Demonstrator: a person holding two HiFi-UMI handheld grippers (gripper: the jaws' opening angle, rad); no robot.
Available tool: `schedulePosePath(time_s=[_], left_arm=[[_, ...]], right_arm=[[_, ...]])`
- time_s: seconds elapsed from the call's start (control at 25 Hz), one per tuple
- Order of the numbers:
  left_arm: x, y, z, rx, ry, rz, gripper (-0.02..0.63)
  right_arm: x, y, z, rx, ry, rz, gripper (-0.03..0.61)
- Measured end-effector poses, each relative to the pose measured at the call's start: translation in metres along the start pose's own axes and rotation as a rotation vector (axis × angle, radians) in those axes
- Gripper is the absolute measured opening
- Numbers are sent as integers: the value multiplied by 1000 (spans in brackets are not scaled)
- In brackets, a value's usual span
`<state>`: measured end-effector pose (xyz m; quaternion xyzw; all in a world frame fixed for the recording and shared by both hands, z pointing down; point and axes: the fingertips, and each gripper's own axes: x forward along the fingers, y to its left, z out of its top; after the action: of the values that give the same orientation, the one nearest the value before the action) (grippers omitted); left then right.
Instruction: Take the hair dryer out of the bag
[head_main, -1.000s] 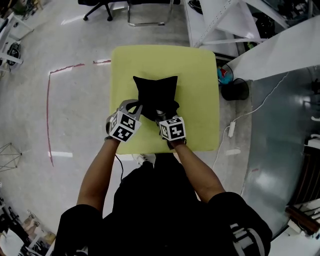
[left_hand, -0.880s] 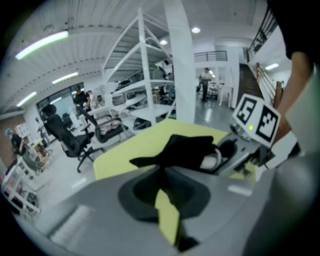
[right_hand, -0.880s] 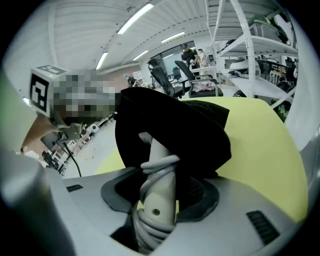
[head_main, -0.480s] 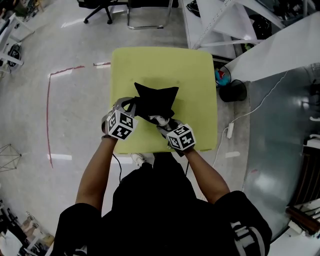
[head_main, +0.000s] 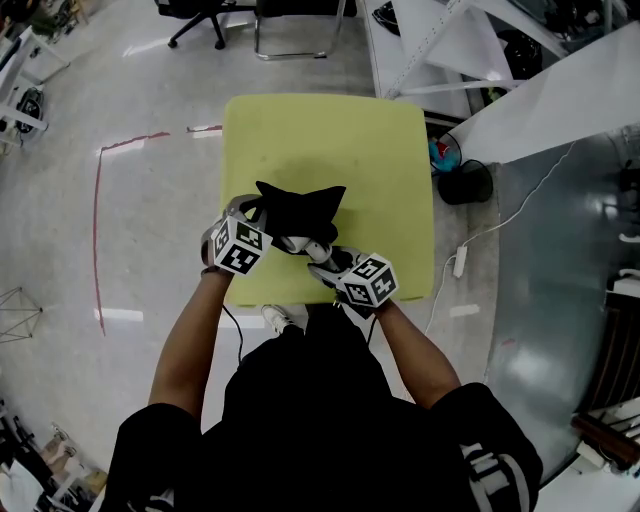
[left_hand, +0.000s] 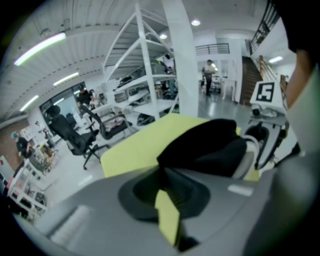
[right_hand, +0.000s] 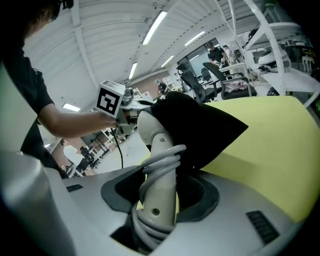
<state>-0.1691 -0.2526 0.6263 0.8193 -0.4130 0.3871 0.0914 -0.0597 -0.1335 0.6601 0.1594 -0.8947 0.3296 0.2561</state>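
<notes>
Yellow table (head_main: 392, 150) | left gripper (head_main: 252, 210) pinches bag (head_main: 300, 208) | right gripper (head_main: 322, 258), angled down, clamps hair dryer (right_hand: 159, 195)

L gripper (left_hand: 162, 180) pinches black bag (left_hand: 205, 150) on yellow table (left_hand: 135, 150).

The bag (head_main: 300, 210), soft and black, is lying slumped on the near half of the yellow-green table (head_main: 390, 150), its two far corners sticking up. The left gripper (head_main: 258, 213) is pinching its near-left edge. The cream hair dryer (head_main: 316, 246) is poking out of its mouth toward the table's near edge. The handle (grey cord coiled round it) is sitting between the right gripper (head_main: 320, 259) jaws, and the head is seemingly resting inside.
</notes>
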Motion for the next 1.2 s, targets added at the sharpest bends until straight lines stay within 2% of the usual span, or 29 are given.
schedulePosePath(time_s=[0.12, 0.32, 0.44, 0.68, 0.84, 1.04, 1.12, 1.2], left_arm=[[2, 5, 0, -29, -1, 13, 15], [-2, 22, 7, -76, -23, 26, 15], [-7, 28, 17, -77, -52, 34, 15], [-15, 19, 16, -160, -96, 5, 18], [-16, -10, 15, -185, -135, -37, 20], [-23, -54, 2, -193, -129, -90, 27], [-26, -69, -4, -197, -124, -98, 60], [-30, -82, -9, -203, -122, -97, 137]], right_arm=[[-2, 7, -1, -30, -1, 36, 185], [-6, 32, -4, -135, 9, 100, 186], [-14, 38, 4, -107, -48, 106, 186], [-42, 63, 33, -91, -205, 125, 186], [-63, 69, 61, -86, -340, 74, 186], [-88, 59, 90, -61, -474, -24, 186], [-96, 52, 99, -63, -508, -65, 186], [-103, 46, 107, -71, -530, -112, 186]])
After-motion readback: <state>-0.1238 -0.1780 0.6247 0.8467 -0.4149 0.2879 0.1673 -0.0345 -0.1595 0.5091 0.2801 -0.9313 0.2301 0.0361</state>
